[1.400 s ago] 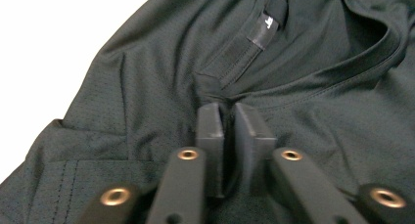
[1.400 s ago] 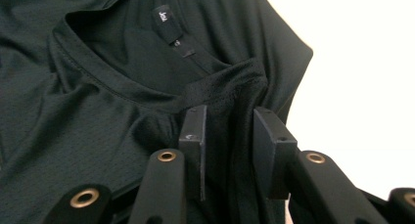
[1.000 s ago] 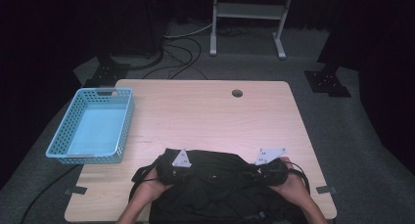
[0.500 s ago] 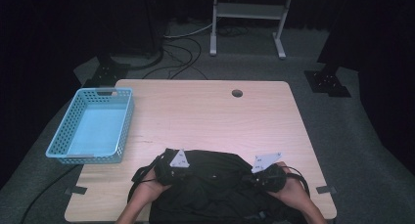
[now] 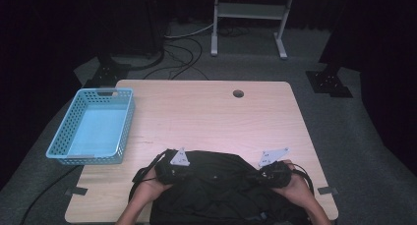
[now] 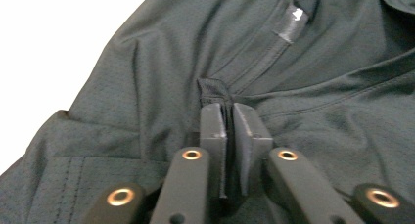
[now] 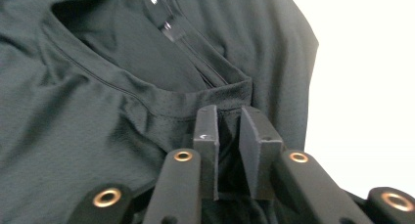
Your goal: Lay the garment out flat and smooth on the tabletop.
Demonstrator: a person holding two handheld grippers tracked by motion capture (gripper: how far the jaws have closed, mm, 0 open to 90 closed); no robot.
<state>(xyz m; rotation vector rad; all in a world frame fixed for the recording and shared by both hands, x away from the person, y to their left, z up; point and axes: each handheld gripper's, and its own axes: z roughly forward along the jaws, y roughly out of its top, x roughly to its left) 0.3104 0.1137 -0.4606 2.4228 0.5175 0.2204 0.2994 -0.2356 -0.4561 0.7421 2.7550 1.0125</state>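
Gripping the black garment (image 5: 221,190) at the table's (image 5: 206,117) six o'clock edge, I have my left gripper (image 6: 229,117) pinched on a fold of fabric at its nine o'clock side, jaws having just eased slightly. My right gripper (image 7: 229,121) clamps the cloth near the collar at three o'clock, likewise loosening a touch. Blue basket (image 5: 93,129) sits at nine o'clock.

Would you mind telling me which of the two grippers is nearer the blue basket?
The left gripper, pinching the black garment, is nearer the blue basket; the right gripper grips the garment's far side.
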